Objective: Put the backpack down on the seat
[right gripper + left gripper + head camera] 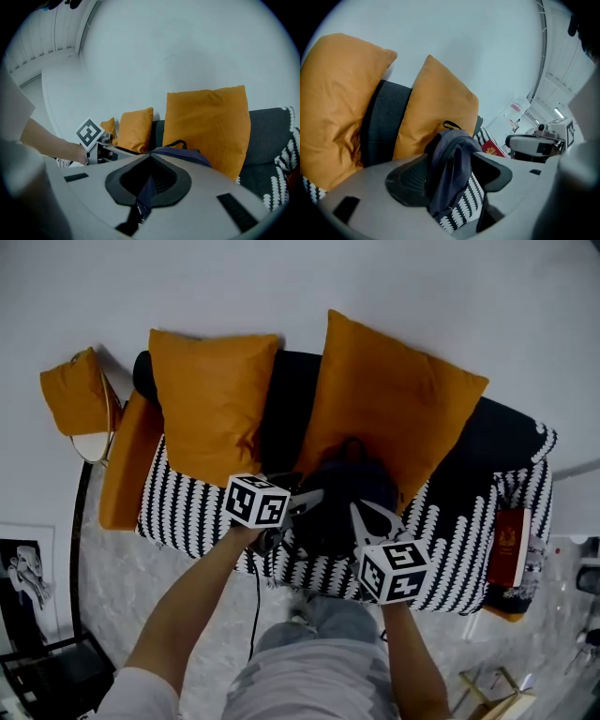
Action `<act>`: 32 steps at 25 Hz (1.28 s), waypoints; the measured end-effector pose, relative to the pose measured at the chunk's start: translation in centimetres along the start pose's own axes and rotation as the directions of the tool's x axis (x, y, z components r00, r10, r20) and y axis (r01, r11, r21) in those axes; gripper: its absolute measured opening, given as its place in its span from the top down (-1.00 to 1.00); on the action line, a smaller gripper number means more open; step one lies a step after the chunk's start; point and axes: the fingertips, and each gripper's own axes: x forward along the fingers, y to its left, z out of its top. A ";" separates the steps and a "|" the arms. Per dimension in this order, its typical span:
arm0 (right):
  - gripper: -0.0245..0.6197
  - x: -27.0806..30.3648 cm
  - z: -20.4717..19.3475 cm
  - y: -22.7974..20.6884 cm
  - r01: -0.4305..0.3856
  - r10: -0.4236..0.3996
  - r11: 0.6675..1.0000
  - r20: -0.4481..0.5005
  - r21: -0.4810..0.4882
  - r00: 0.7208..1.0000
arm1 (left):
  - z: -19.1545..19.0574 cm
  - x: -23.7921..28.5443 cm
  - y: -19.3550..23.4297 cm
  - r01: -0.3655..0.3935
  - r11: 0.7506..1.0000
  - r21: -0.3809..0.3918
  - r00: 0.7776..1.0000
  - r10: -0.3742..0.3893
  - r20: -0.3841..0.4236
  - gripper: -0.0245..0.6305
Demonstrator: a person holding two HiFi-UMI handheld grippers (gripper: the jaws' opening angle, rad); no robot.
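A dark backpack is seen standing on the black-and-white patterned seat of the sofa, about midway along the sofa, with its carry loop uppermost. It is leaned back against the larger orange cushion, which is propped on the sofa's dark backrest. The left claw is spread wide at the sofa's front edge. A fold of the backpack's side is passed between its jaws, but the cloth is not squeezed by the pads, and patterned seat cover is visible in the gap beside it. The right claw is pressed together on a narrow strip of the backpack's dark fabric, low at the side of the bag nearer the sofa's front. A second orange cushion is set against the sofa's backrest toward the left claw's end. A red book is laid on the sofa's seat at the opposite end. A smaller orange cushion is seen just beyond the sofa's left end.
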 end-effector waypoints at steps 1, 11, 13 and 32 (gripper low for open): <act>0.92 -0.2 0.0 0.3 0.002 -0.002 1.000 0.001 -0.004 1.000 | -0.1 -0.3 -0.3 0.001 1.000 0.001 1.000 -0.001 0.005 0.08; 0.92 -2.7 0.2 3.2 0.027 -0.027 0.999 0.006 -0.022 1.000 | -0.9 -3.8 -4.0 -0.057 0.995 0.076 0.997 0.053 0.057 0.09; 0.92 -3.2 0.3 3.9 0.029 -0.029 0.999 0.012 -0.025 1.000 | -0.9 -4.6 -5.0 -0.066 0.994 0.090 0.995 0.059 0.074 0.09; 0.92 -10.7 1.6 9.8 0.071 -0.061 0.992 0.093 -0.103 0.994 | -1.0 -11.4 -15.0 -0.126 0.983 0.133 0.963 0.089 0.252 0.47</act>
